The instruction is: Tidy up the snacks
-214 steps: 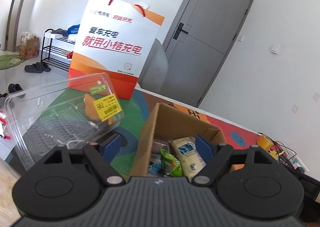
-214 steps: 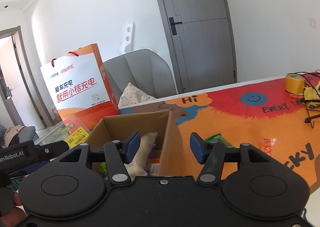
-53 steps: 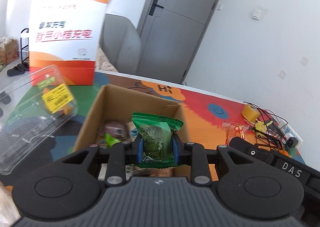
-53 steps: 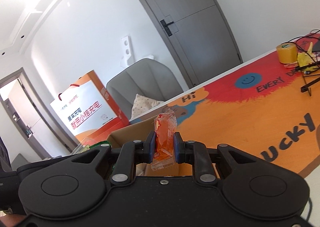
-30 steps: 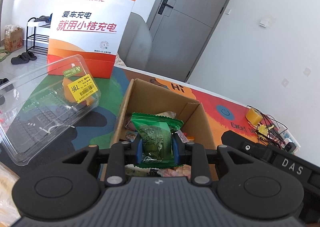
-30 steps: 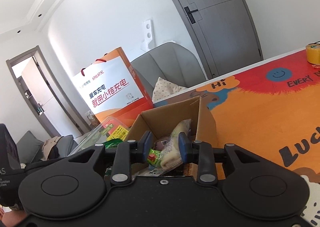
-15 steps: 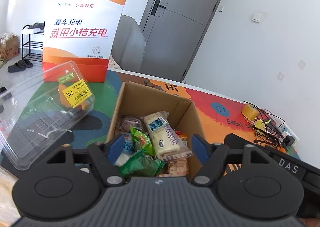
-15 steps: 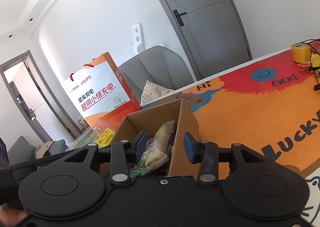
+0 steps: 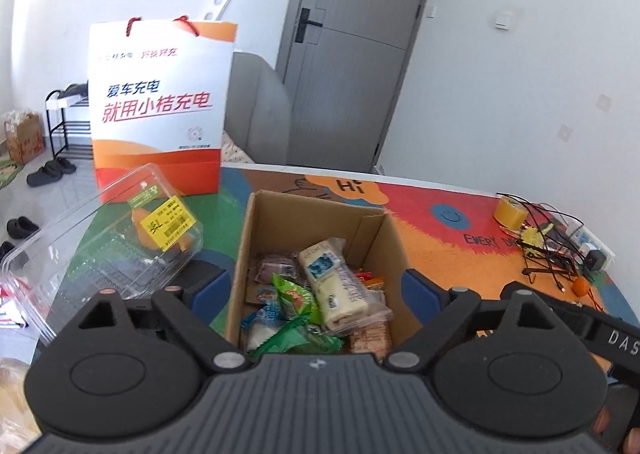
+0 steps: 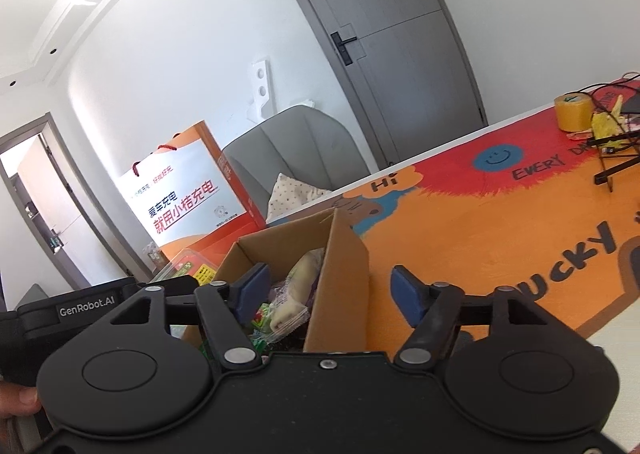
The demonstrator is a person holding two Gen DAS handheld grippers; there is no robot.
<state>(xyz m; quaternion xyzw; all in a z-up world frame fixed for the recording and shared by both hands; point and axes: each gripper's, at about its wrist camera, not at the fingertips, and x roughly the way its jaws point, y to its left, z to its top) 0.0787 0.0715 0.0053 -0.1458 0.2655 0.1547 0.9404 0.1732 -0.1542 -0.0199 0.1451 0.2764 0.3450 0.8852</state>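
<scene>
Over the box [image 9: 256,238] both tongs, left [image 9: 316,290] and right [image 10: 326,290], are opening with nothing between their pads; the snacks [image 9: 328,286] lie inside; the drop looks done; next, I'd judge, comes finding any snack left on the surface [image 10: 500,238].

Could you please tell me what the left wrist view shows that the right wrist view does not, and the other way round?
Only the left wrist view shows the shoe rack, the shoes on the floor and the box's full contents, including the green packet. Only the right wrist view shows the open doorway and the LUCKY lettering. Both show the cardboard box of snacks, the paper bag, the clear plastic container, the tape roll and the grey door. The jaws of the left gripper and the right gripper are opening and empty.
</scene>
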